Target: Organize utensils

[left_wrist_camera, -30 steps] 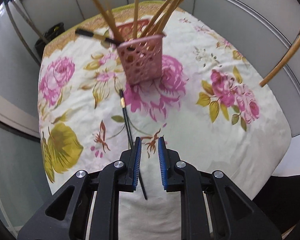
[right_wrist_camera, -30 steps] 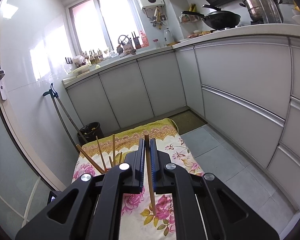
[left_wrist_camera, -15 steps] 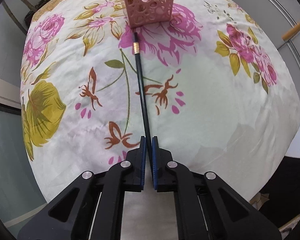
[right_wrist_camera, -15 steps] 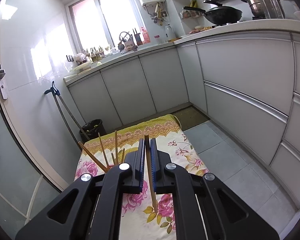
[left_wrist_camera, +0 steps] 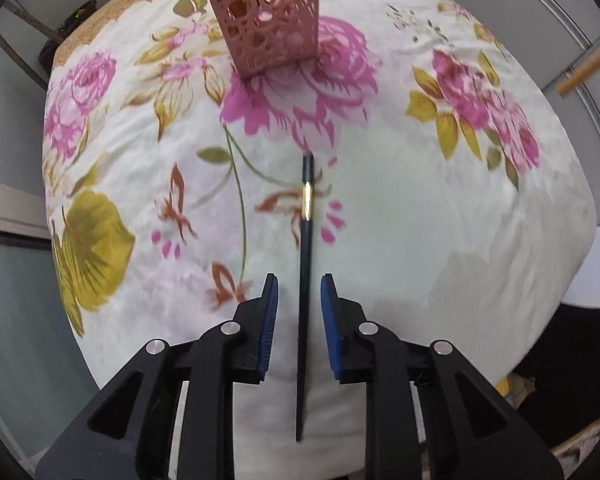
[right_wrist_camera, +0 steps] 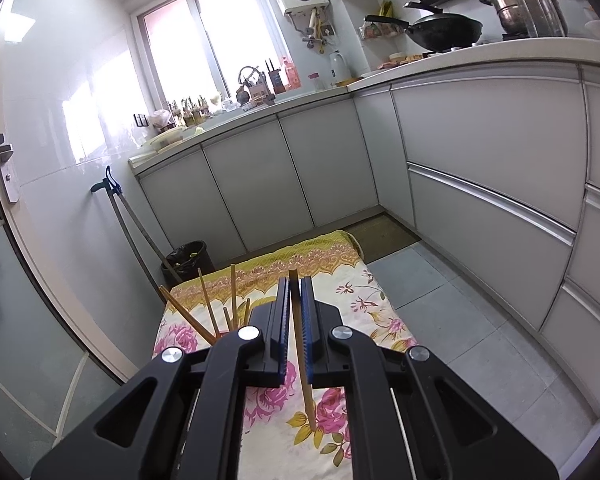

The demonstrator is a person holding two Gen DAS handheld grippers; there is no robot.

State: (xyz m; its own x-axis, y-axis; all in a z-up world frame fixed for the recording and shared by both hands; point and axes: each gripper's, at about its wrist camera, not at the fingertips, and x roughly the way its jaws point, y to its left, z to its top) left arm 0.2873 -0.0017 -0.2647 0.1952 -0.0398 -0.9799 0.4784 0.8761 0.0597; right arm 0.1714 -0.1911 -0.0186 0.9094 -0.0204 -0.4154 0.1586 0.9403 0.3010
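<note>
Where my left gripper (left_wrist_camera: 299,298) pinched the black chopstick (left_wrist_camera: 305,280) half a second ago, its jaws now stand apart — stick between them, near the pink holder (left_wrist_camera: 268,20). My right gripper (right_wrist_camera: 296,320) still clamps a wooden chopstick (right_wrist_camera: 302,360) over the floral cloth (right_wrist_camera: 364,296).

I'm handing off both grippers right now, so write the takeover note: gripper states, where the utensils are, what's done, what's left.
Left gripper: open, its blue pads either side of the black chopstick with a gold band, not clamping it. That chopstick lies on the floral tablecloth, pointing toward the pink perforated holder.
Right gripper: shut on one bamboo chopstick, held above the cloth.
Done: several bamboo chopsticks already stand in the holder.
Left: drop the held bamboo chopstick into the holder; grip the black one and put it in too.
</note>
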